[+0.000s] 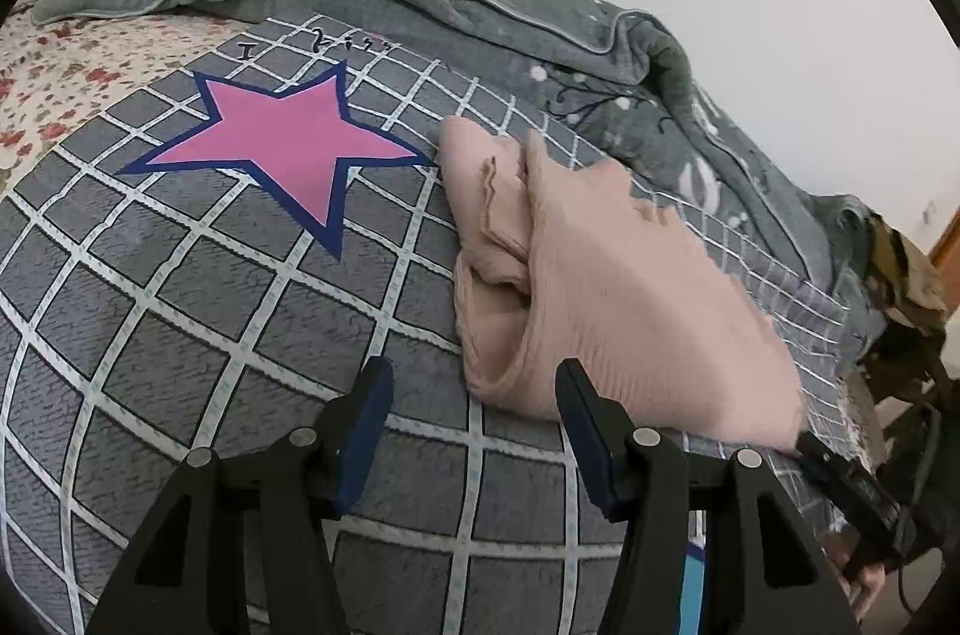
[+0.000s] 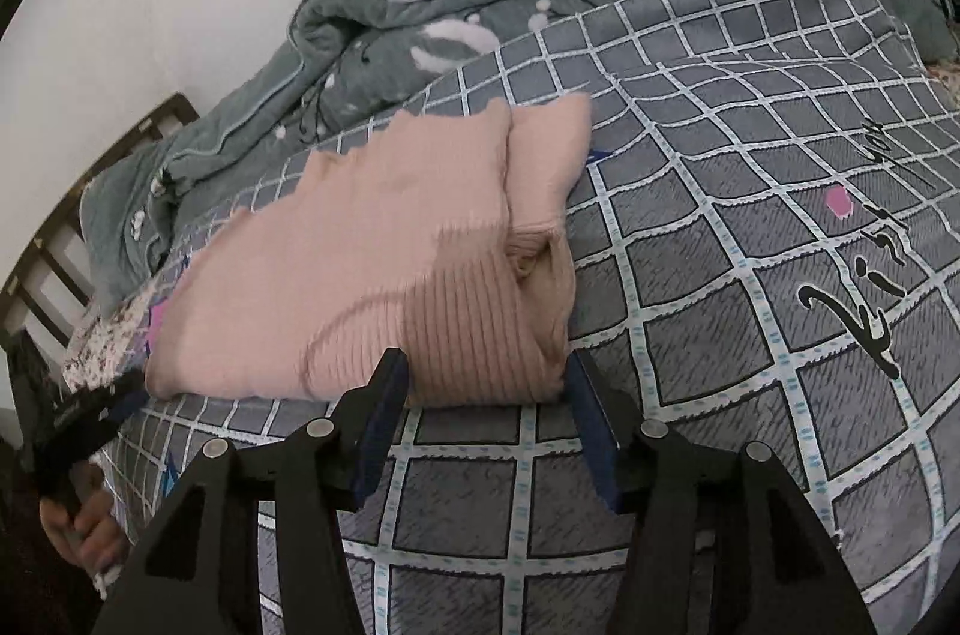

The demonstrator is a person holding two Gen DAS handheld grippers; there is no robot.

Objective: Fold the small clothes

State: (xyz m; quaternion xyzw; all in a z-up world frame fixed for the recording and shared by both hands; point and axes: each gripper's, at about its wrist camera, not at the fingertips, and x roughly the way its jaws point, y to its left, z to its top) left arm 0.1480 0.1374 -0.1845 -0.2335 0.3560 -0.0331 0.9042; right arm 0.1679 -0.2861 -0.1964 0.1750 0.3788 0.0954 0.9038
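Left gripper [image 1: 474, 383] open (empty), folded pink garment [image 1: 600, 287]

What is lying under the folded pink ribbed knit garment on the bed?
The folded pink ribbed knit garment rests on a grey blanket with a white grid pattern. A pink star print shows beside it. Whatever print lies directly beneath the garment is covered.

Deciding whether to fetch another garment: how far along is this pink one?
Looks mostly done: the pink garment lies folded on the grid blanket. Nothing in hand: left gripper and right gripper are open. Possibly left: a final tidy.
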